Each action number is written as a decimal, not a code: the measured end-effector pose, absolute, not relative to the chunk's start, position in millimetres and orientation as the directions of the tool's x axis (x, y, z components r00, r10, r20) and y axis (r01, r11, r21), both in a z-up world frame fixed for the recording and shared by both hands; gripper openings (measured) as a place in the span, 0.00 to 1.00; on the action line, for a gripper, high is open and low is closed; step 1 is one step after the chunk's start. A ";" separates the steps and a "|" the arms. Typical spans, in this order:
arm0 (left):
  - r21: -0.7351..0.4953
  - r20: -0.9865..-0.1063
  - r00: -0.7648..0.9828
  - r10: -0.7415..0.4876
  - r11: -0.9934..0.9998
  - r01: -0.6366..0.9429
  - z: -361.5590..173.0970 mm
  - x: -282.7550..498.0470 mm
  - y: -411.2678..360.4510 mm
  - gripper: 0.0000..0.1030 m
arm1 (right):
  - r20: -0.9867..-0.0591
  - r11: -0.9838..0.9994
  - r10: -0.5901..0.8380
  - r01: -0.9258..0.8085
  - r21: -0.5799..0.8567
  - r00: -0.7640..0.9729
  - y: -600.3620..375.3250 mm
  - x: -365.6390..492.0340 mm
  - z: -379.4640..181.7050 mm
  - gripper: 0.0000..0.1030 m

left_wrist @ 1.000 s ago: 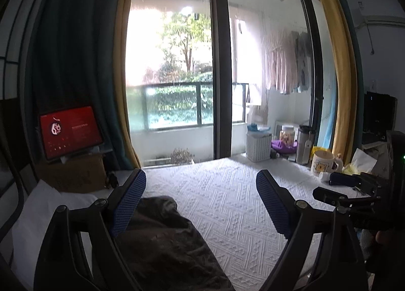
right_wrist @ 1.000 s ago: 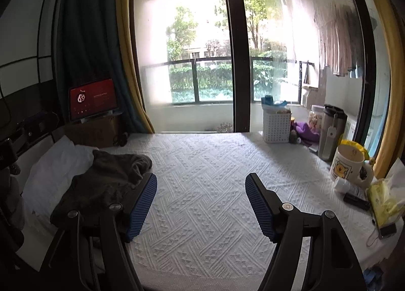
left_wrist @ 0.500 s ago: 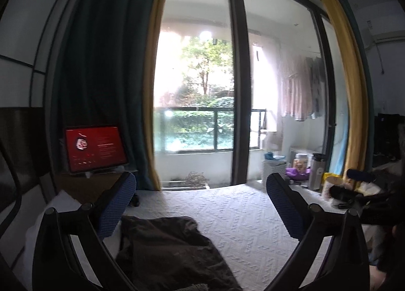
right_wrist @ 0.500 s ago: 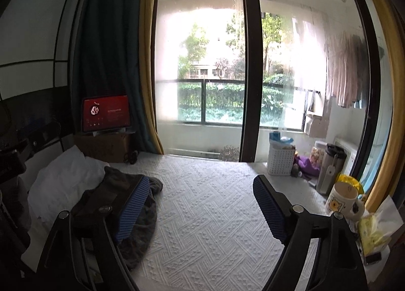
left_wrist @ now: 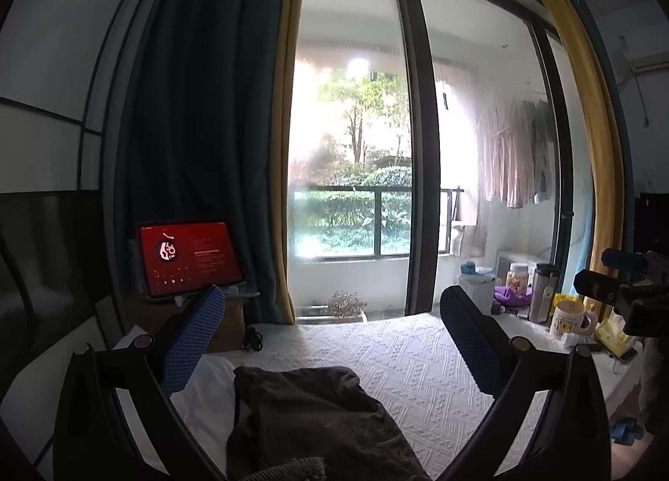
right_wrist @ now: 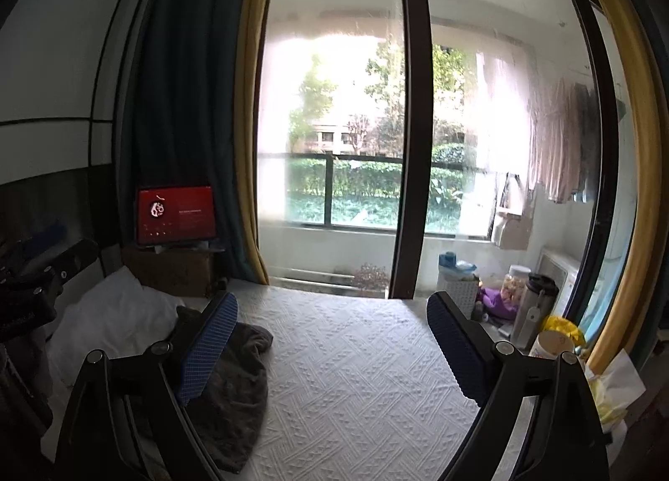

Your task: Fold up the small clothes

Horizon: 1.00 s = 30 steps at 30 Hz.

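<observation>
1. Here, the left gripper point(left_wrist: 330, 339), black with blue ribbed pads, has its jaws spread wide and nothing is between them; they have just been opening.
2. The dark brown-grey crumpled garment point(left_wrist: 309, 422) lies on the white textured bedspread point(left_wrist: 409, 360), at about 6 o'clock in the left wrist view, below the left gripper and apart from its pads.
3. The right gripper point(right_wrist: 332, 347), of the same black and blue build, also stands with its jaws wide and empty; they have just been opening further.
4. In the right wrist view the same garment point(right_wrist: 234, 389) is at about 7 o'clock, partly behind the left finger of the right gripper. I cannot tell if the pad touches the cloth.
5. A white pillow point(right_wrist: 108, 322) lies just beside the garment, at 8 o'clock.
6. A tablet with a red screen point(left_wrist: 190, 257) stands upright at 9 o'clock in the left wrist view, on a brown box.
7. At 3 o'clock, at the edge of the bedspread, stand a white mug with a yellow cartoon print point(left_wrist: 570, 318) and a steel tumbler point(left_wrist: 543, 293).
8. The other gripper's black body point(left_wrist: 627, 293) shows at the right edge of the left wrist view.
</observation>
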State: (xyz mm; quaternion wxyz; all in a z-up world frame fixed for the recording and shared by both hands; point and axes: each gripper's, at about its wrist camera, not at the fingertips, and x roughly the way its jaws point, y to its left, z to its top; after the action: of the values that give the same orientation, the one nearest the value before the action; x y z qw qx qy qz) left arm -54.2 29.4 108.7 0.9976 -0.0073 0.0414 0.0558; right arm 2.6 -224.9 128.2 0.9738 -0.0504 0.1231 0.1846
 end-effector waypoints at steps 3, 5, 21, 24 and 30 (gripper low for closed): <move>-0.038 -0.056 0.992 0.114 0.992 -0.117 117.3 -60.8 36.4 0.99 | -0.228 0.921 0.358 -0.382 -0.074 0.906 -219.7 -5.5 140.9 0.91; -0.046 -0.044 0.991 0.130 0.990 -0.132 120.8 -63.4 40.1 0.99 | -0.215 0.920 0.361 -0.384 -0.077 0.907 -217.8 -8.8 146.6 0.91; -0.065 -0.040 0.992 0.116 0.991 -0.119 125.0 -63.5 50.2 0.99 | -0.192 0.944 0.311 -0.326 -0.051 0.931 -231.5 -9.4 164.6 0.92; -0.064 -0.056 0.993 0.108 0.992 -0.112 122.7 -60.8 48.2 0.99 | -0.206 0.947 0.300 -0.316 -0.049 0.931 -234.1 -6.1 160.1 0.92; -0.058 -0.076 0.991 0.107 0.992 -0.111 119.9 -59.6 41.3 0.99 | -0.227 0.949 0.299 -0.313 -0.031 0.927 -238.4 -2.9 155.0 0.92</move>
State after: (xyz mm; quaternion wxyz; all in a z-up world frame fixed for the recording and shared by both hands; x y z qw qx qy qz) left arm -59.6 41.3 119.9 0.9974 -0.0308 0.0364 0.0547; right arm -2.9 -238.4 155.0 0.9810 -0.0332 0.1102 0.1559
